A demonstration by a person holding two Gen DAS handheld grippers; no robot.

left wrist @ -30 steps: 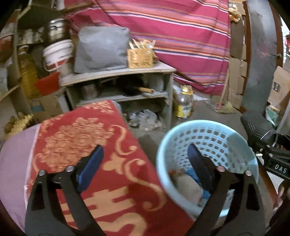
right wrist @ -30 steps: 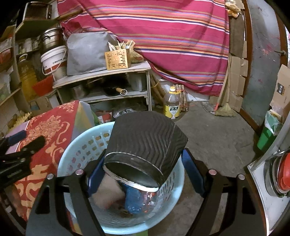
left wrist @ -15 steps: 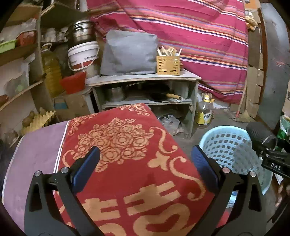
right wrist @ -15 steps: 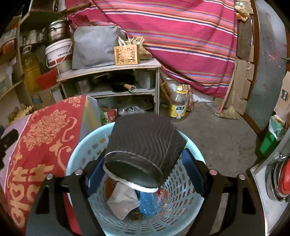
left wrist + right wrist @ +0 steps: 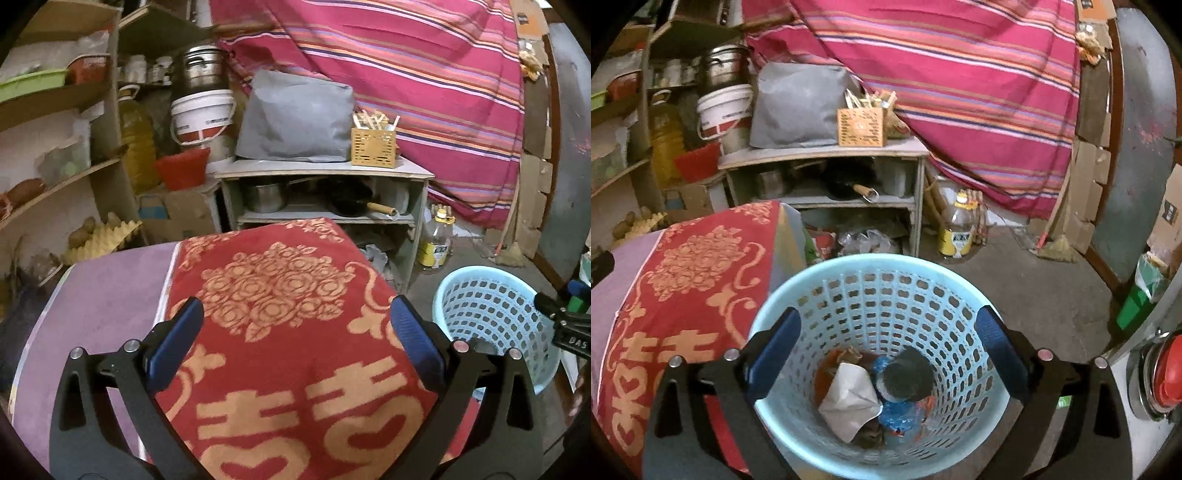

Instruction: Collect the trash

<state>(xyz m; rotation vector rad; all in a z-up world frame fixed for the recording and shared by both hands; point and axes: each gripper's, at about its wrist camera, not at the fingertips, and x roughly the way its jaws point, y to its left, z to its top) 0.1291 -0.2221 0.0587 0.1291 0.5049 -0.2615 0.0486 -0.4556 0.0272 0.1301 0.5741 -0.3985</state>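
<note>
Left wrist view: left gripper (image 5: pixel 295 341), jaws spread wide, nothing between the blue pads (image 5: pixel 173 349), hovering over red patterned cloth (image 5: pixel 280 332) laid across a purple-covered surface (image 5: pixel 96 306). At 3 o'clock, light blue basket (image 5: pixel 491 314) on the floor, well apart from the pads, its contents out of sight from here. At 12 o'clock, grey shelf unit (image 5: pixel 325 173) bearing a grey bag (image 5: pixel 295 118) and a yellow utensil holder (image 5: pixel 373 146). At 10 o'clock, white bucket (image 5: pixel 201 114). At 2 o'clock, oil bottle (image 5: pixel 436 240) on the floor. Right wrist view: right gripper (image 5: pixel 886 343), jaws likewise wide apart and holding nothing, directly above the basket (image 5: pixel 886 273). At 6 o'clock, on the basket bottom: black cup (image 5: pixel 907 376), touching crumpled white paper (image 5: pixel 849 398) on its left and blue wrapper (image 5: pixel 899 413) below. At 9 o'clock, red cloth (image 5: pixel 683 295) just beside the basket rim. At 12 o'clock, striped pink fabric (image 5: pixel 979 81).
</note>
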